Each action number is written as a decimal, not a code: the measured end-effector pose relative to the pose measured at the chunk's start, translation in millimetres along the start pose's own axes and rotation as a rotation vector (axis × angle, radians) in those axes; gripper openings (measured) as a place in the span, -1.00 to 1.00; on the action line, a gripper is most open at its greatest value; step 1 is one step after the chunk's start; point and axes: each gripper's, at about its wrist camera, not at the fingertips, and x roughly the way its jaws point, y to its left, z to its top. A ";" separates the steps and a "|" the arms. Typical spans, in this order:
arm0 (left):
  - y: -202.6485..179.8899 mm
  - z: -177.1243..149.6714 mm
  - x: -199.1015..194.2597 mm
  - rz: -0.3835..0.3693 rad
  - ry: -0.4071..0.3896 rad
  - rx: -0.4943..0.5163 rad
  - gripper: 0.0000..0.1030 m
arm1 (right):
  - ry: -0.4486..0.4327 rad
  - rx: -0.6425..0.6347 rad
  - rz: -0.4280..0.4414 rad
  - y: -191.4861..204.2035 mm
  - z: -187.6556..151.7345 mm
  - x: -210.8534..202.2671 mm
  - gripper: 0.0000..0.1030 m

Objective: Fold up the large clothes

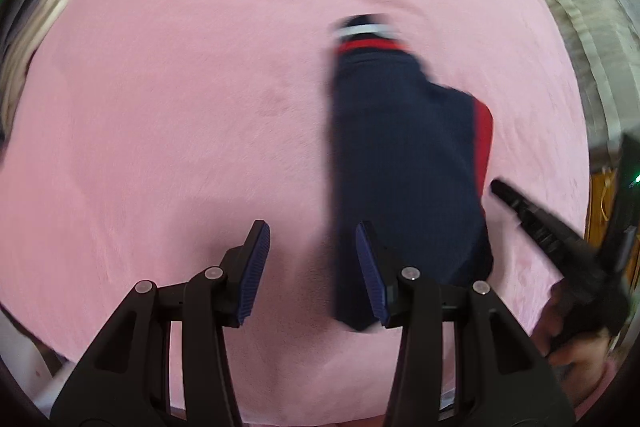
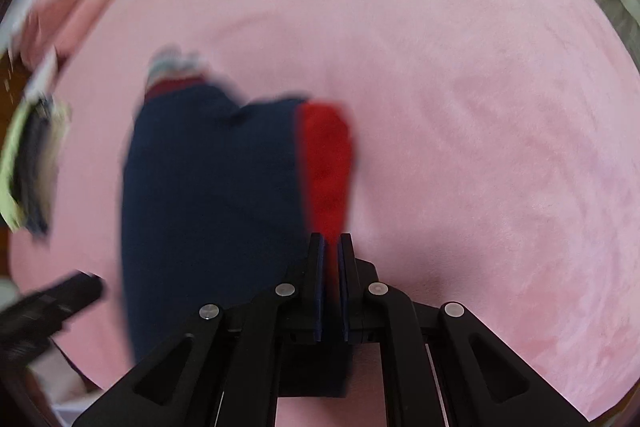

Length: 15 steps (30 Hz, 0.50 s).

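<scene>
A navy garment (image 1: pixel 404 163) lies on a pink blanket (image 1: pixel 180 87) that fills nearly all of both views. In the left wrist view the garment runs as a long dark strip from just above the middle of the frame down toward the lower right, with a red panel (image 1: pixel 484 135) along its right edge and a blurred red and white band (image 1: pixel 366 37) at its far, upper end. Both pictures are smeared by motion, so the fine detail of the cloth is hard to read.

The left gripper (image 1: pixel 312 267) sits at the bottom centre of its view with its 2 blue-padded fingers (image 1: pixel 254 267) spread wide and nothing between them. The right finger overlaps the left edge of the navy strip in the picture; whether it touches the cloth cannot be told.

The right gripper (image 2: pixel 332 255) is at the lower centre of its own view, jaws drawn narrow, pinching the near end of the red panel (image 2: pixel 326 167), which shows as a thin red strip between the blue pads (image 2: pixel 318 283). The navy body of the garment (image 2: pixel 212 195) spreads to the left of it, up toward the middle left of the frame.

The right gripper also appears at the right edge of the left wrist view (image 1: pixel 560 239), just beside the garment's lower right side. A blurred pile of clothes (image 2: pixel 28 163) sits at the left edge of the right wrist view, on the edge of the blanket
</scene>
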 end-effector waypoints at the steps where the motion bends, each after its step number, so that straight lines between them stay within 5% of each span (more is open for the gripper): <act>1: -1.3 1.4 0.0 -0.009 0.004 0.020 -0.19 | -0.023 0.000 0.019 -4.2 3.7 -9.0 -0.90; 7: 6.0 23.6 11.6 -0.072 -0.019 0.008 -0.21 | -0.053 -0.160 0.158 -0.5 25.7 -24.3 -0.90; 12: 22.2 38.9 27.2 -0.030 -0.019 -0.039 -0.21 | 0.053 -0.176 0.457 38.5 25.5 -1.1 -0.90; 15: 28.5 45.6 36.0 -0.016 -0.020 -0.045 -0.21 | 0.063 -0.201 0.430 68.7 20.4 15.1 -0.90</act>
